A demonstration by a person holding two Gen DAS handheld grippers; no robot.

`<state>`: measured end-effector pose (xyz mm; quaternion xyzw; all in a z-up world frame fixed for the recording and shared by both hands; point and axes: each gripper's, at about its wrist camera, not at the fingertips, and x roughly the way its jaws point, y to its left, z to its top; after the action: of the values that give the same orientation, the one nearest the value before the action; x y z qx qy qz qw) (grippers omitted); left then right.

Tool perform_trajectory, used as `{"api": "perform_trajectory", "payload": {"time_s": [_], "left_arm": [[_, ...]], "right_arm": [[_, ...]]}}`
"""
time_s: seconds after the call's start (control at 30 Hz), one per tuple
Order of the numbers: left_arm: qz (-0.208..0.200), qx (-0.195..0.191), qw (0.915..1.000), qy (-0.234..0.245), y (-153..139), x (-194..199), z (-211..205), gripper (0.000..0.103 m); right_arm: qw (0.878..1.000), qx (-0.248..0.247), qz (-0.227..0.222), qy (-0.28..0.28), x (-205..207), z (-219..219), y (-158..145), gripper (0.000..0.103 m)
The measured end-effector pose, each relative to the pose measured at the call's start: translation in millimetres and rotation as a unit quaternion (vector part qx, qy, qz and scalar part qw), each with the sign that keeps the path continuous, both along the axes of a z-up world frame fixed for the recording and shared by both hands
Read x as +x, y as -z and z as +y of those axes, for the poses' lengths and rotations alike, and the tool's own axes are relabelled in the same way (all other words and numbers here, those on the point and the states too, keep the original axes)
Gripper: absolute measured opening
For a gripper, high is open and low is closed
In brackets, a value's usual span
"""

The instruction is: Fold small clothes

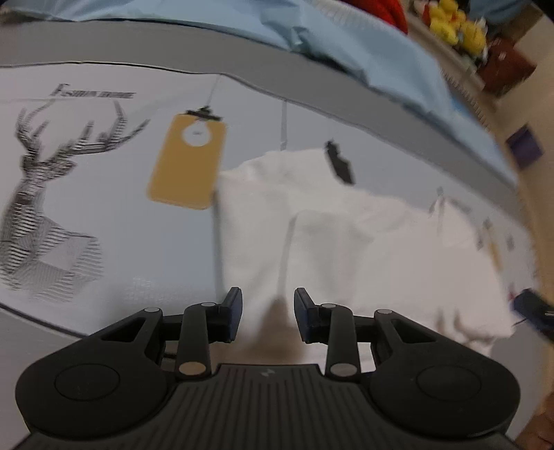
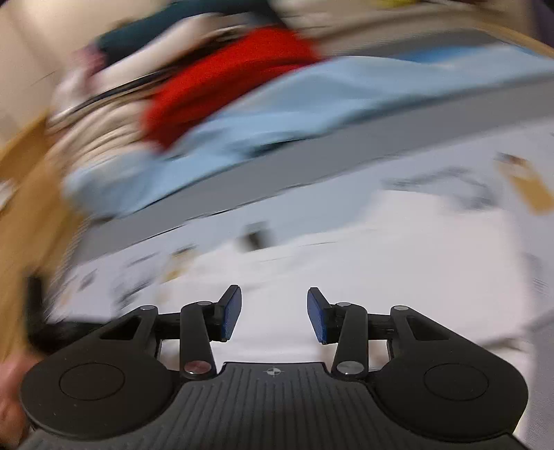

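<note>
A small white garment (image 1: 363, 252) lies crumpled on a pale printed table cover (image 1: 104, 214), to the right of centre in the left wrist view. My left gripper (image 1: 267, 313) is open and empty, hovering over the garment's near left edge. In the blurred right wrist view the white garment (image 2: 398, 249) fills the middle and right. My right gripper (image 2: 273, 313) is open and empty just above it.
The cover carries a deer print (image 1: 45, 194) and an orange tag print (image 1: 187, 159). A light blue cloth (image 1: 346, 45) lies along the far side. A red garment (image 2: 225, 79) and other clothes are piled beyond. Yellow toys (image 1: 457, 24) sit far right.
</note>
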<state>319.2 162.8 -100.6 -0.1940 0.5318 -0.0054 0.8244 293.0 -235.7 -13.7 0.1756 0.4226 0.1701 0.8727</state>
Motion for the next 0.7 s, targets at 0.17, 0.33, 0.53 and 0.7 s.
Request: {"api": "perform_trajectory", "payload": {"time_s": [0.17,0.33,0.53,0.7], "left_arm": [[-0.001,0.007,0.9999,0.007,14,10,-25,0.036],[0.008,0.049,0.9984,0.024,33,14,-48,0.024],[-0.047,0.086,0.9951,0.018,-20,9,-48,0.003],[-0.038,0.137,0.9897,-0.018,-66,-18,-25,0.005]], "right_arm": [[0.986,-0.030,0.052,0.155,13,-64,14,0.044],[0.966,-0.030,0.050,0.252,11,-112,14,0.044],[0.950,-0.020,0.062,0.307,15,-148,23,0.044],[0.950,-0.007,0.090,0.299,17,-145,36,0.053]]}}
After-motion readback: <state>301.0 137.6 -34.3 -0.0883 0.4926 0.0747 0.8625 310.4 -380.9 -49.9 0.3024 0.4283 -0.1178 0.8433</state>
